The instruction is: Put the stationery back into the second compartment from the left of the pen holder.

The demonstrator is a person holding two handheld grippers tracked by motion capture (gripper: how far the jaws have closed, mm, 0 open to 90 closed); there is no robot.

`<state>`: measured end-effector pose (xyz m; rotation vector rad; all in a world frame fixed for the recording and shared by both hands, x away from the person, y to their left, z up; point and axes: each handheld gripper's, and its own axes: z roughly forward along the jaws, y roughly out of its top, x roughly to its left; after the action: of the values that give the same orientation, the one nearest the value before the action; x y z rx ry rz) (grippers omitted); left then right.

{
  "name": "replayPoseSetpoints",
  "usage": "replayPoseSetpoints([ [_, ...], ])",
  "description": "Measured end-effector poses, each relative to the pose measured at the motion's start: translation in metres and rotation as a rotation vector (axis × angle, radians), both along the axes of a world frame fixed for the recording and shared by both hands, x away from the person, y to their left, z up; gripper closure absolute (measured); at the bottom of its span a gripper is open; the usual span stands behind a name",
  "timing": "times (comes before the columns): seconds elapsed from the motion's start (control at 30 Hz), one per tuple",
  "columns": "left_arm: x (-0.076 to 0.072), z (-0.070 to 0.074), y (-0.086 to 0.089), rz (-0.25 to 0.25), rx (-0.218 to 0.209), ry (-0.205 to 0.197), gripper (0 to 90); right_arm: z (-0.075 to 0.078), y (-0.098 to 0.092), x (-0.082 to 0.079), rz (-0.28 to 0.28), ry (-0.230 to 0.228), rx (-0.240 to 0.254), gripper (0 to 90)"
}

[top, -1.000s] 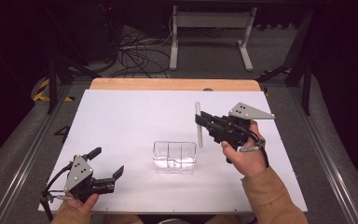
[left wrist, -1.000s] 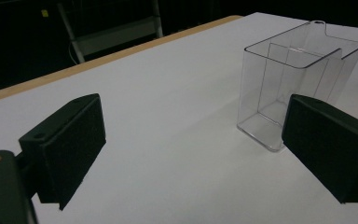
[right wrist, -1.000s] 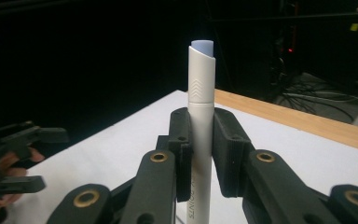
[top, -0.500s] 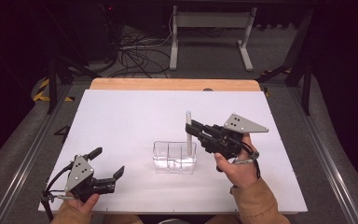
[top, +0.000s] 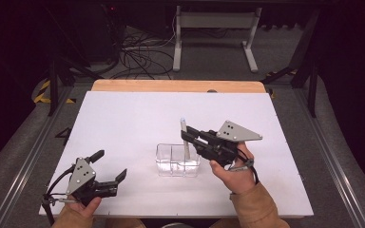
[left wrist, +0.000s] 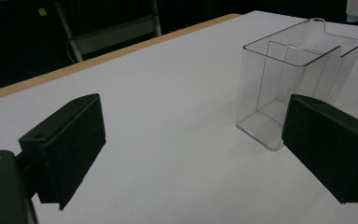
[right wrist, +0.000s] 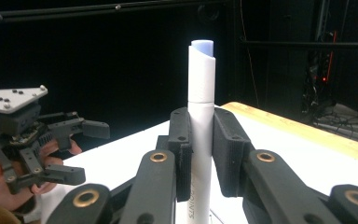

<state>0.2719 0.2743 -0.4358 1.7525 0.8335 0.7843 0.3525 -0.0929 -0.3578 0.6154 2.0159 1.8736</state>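
My right gripper (top: 187,136) is shut on a white pen (top: 184,127) with a pale blue end, held upright. In the right gripper view the pen (right wrist: 200,93) stands clamped between the two pads, with the right gripper (right wrist: 200,154) around its middle. The pen hangs over the right half of a clear plastic container (top: 178,160) with an inner divider. In the left gripper view the container (left wrist: 298,88) looks empty and the pen's lower end (left wrist: 355,9) hovers above its far rim. My left gripper (top: 110,165) rests open at the table's front left, its jaws wide apart and empty (left wrist: 191,149).
The white tabletop (top: 123,123) has a wooden strip (top: 176,86) along its far edge. Behind it are cables (top: 140,57) on the floor and a metal stand (top: 214,28). Metal rails run along both sides of the table.
My right gripper has moved left and down with the pen, from right of the container to above it. The left gripper has stayed where it was.
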Motion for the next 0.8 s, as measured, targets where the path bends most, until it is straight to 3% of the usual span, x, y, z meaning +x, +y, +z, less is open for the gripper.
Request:
replayPoseSetpoints([
  [0.53,0.000,0.000,0.000,-0.002,-0.004,0.003,7.1,-0.014,0.018,0.003,0.013,-0.021,-0.047,79.1],
  [0.8,0.000,-0.001,0.000,-0.004,-0.007,0.008,7.1,-0.023,0.023,0.008,0.009,0.040,-0.074,79.1],
])
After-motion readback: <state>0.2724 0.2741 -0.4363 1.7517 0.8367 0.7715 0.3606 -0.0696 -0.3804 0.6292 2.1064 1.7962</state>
